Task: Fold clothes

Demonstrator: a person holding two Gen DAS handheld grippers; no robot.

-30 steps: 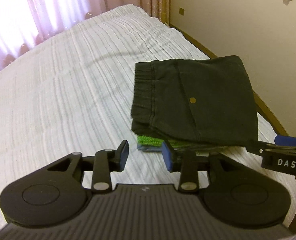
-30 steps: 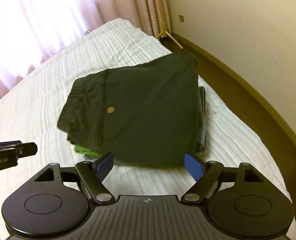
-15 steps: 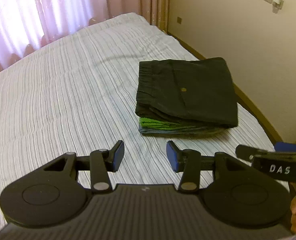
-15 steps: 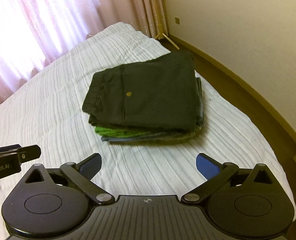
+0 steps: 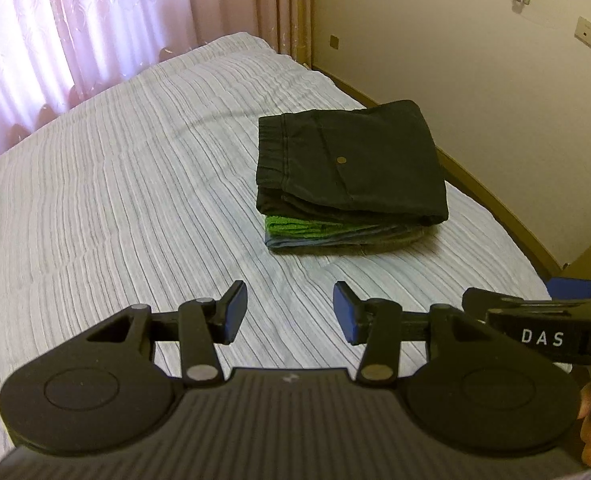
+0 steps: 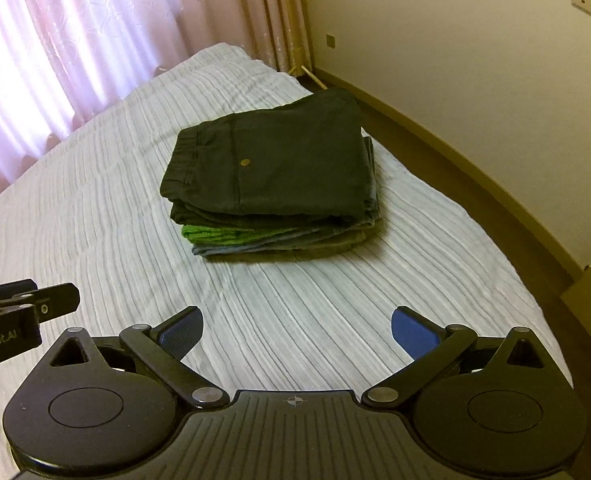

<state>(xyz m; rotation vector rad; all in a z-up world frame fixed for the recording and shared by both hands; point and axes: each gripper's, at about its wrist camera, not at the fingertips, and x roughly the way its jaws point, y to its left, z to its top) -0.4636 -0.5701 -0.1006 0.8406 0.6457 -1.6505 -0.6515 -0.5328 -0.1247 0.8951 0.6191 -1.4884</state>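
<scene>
A stack of folded clothes lies on the white striped bed point(image 5: 115, 200), near its right edge. Dark shorts point(image 5: 355, 164) with a small brass button lie on top; a green garment point(image 5: 291, 227) and grey ones lie under them. The stack also shows in the right wrist view, with the dark shorts point(image 6: 279, 164) on top. My left gripper point(image 5: 289, 312) is open and empty, held above the bed well short of the stack. My right gripper point(image 6: 295, 330) is open wide and empty, also back from the stack.
Pink curtains point(image 5: 75, 32) hang behind the bed's far side. A cream wall point(image 5: 475, 60) with sockets and a brown floor strip point(image 6: 475, 184) run along the bed's right edge. The bed point(image 6: 95, 220) stretches left of the stack.
Both grippers have pulled back from the stack, which now looks smaller and farther. The right gripper's fingers have spread wider. The stack has not moved.
</scene>
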